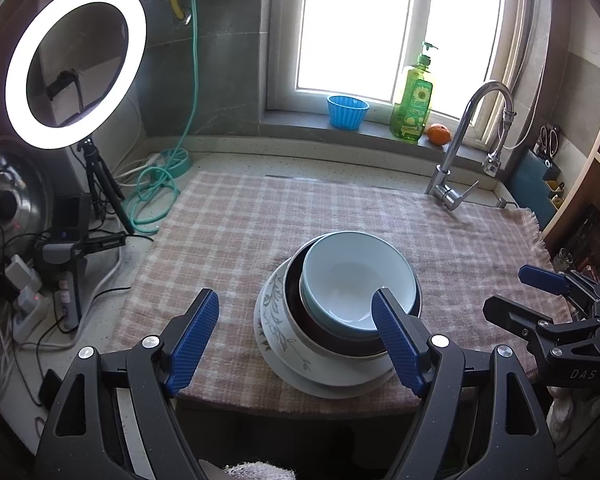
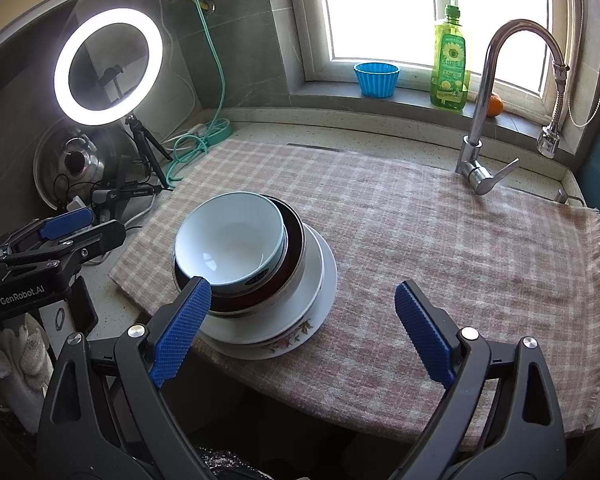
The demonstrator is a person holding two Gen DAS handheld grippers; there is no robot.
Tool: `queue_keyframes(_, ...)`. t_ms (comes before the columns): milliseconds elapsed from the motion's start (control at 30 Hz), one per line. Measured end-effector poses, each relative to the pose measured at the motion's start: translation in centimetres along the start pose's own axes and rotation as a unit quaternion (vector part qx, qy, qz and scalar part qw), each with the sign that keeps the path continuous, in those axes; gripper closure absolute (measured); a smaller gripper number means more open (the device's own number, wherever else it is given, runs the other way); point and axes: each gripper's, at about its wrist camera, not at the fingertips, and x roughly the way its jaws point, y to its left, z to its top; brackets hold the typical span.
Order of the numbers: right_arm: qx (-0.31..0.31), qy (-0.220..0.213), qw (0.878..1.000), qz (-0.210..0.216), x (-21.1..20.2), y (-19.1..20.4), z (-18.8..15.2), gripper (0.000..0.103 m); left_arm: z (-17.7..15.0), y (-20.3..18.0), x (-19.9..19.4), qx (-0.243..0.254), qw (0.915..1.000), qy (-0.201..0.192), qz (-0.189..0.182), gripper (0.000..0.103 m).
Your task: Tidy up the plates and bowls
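A stack of dishes stands on the checked cloth near its front edge. A pale blue bowl sits on top, inside a dark brown bowl, on white floral plates. My left gripper is open and empty, its right finger in front of the stack. The right gripper shows at the right edge. In the right wrist view the bowl, brown bowl and plates lie left of centre. My right gripper is open and empty, with the left gripper at far left.
A faucet stands at the back right of the cloth. On the window sill are a blue cup, a green soap bottle and an orange. A ring light, tripod, pot lid and cables crowd the left.
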Motion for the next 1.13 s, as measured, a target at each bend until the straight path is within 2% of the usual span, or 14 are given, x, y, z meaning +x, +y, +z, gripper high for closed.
queue_keyframes(1133,-0.003,0.011,1.000,0.002,0.84,-0.32,-0.01,0.008,0.08,0.03,0.38,0.000,1.0000,-0.002,-0.001,0.024)
